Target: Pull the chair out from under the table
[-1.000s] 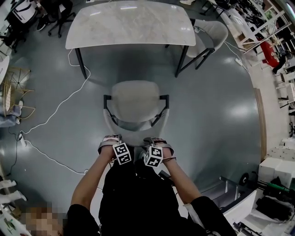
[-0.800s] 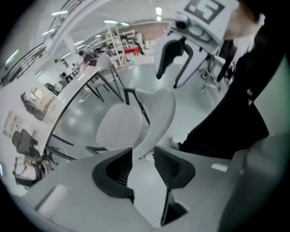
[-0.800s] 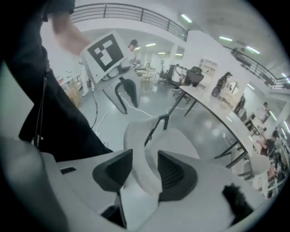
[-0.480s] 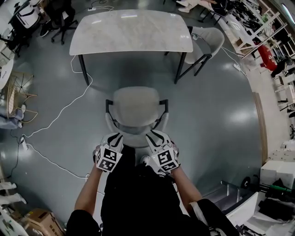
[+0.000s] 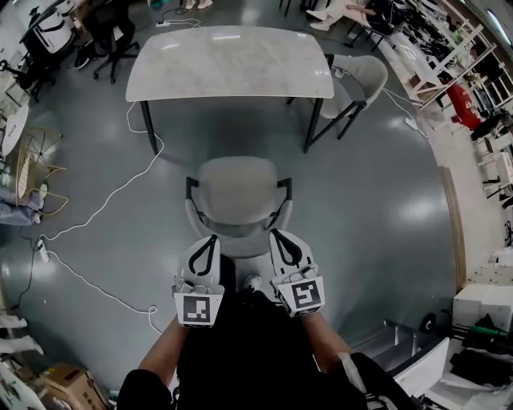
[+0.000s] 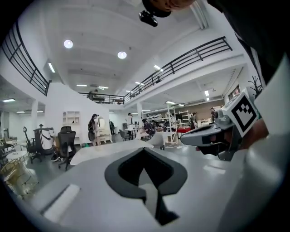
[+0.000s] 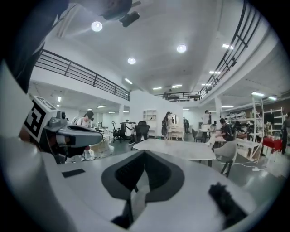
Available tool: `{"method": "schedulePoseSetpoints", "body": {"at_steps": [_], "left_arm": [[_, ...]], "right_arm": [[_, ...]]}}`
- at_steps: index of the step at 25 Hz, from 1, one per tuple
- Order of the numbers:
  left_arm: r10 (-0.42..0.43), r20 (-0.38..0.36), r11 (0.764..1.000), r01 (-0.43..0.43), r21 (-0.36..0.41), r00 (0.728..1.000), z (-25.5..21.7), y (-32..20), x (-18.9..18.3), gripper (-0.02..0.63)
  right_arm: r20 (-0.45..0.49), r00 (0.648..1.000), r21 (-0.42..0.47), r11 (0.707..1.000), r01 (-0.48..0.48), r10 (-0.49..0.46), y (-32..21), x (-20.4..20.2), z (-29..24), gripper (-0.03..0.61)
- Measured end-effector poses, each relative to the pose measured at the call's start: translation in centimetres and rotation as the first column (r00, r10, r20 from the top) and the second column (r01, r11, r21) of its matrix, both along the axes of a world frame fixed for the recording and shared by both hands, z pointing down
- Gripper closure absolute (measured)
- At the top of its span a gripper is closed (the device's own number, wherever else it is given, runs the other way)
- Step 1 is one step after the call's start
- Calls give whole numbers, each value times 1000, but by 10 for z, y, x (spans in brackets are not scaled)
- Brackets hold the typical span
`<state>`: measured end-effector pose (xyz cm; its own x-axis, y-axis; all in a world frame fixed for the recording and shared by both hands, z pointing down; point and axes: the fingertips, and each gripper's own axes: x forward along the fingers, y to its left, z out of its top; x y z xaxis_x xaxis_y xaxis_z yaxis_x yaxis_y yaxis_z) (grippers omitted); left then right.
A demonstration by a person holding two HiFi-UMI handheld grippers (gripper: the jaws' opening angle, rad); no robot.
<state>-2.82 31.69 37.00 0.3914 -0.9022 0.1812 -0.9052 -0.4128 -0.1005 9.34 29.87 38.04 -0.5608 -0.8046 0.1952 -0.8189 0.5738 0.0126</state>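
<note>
The pale grey chair (image 5: 237, 192) stands on the floor well out from the marble-topped table (image 5: 232, 62), its backrest toward me. My two grippers are held up above the backrest, side by side and pointing level toward the table. The left gripper (image 5: 210, 240) is shut with nothing in it, and so is the right gripper (image 5: 278, 235). In the left gripper view the closed jaws (image 6: 144, 150) point at the table (image 6: 104, 149), with the right gripper (image 6: 213, 136) alongside. In the right gripper view the closed jaws (image 7: 144, 152) face the table (image 7: 181, 148), with the left gripper (image 7: 68, 133) alongside.
A second grey chair (image 5: 361, 76) sits at the table's right end. White cables (image 5: 104, 200) trail across the floor on the left. A wire chair (image 5: 28, 168) and a black office chair (image 5: 104, 24) stand at the left, shelving and boxes (image 5: 481, 304) at the right. People are in the background.
Both grippers have come off the chair's backrest, risen and turned from pointing down to level. Their jaws have closed. The chair has stayed where it was.
</note>
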Motion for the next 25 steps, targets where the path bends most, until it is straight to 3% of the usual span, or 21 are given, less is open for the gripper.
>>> {"method": "schedulePoseSetpoints", "body": {"at_steps": [6, 11, 16, 20, 25], "left_arm": [[9, -11, 996, -10, -90, 1000, 41, 14, 17, 606], [27, 0, 997, -27, -66, 1000, 33, 14, 27, 606], [17, -48, 997, -21, -71, 999, 25, 15, 32, 606], [16, -11, 997, -17, -74, 1000, 36, 18, 34, 606], [17, -38, 998, -20, -61, 999, 33, 17, 38, 606]], "right_arm": [[53, 998, -83, 996, -27, 31, 25, -1, 29, 561], [60, 998, -102, 994, -27, 33, 29, 7, 34, 561], [77, 997, -69, 997, -20, 25, 24, 7, 22, 563], [83, 996, -53, 998, -31, 36, 23, 9, 17, 563], [96, 995, -54, 998, -34, 39, 23, 12, 15, 563]]}}
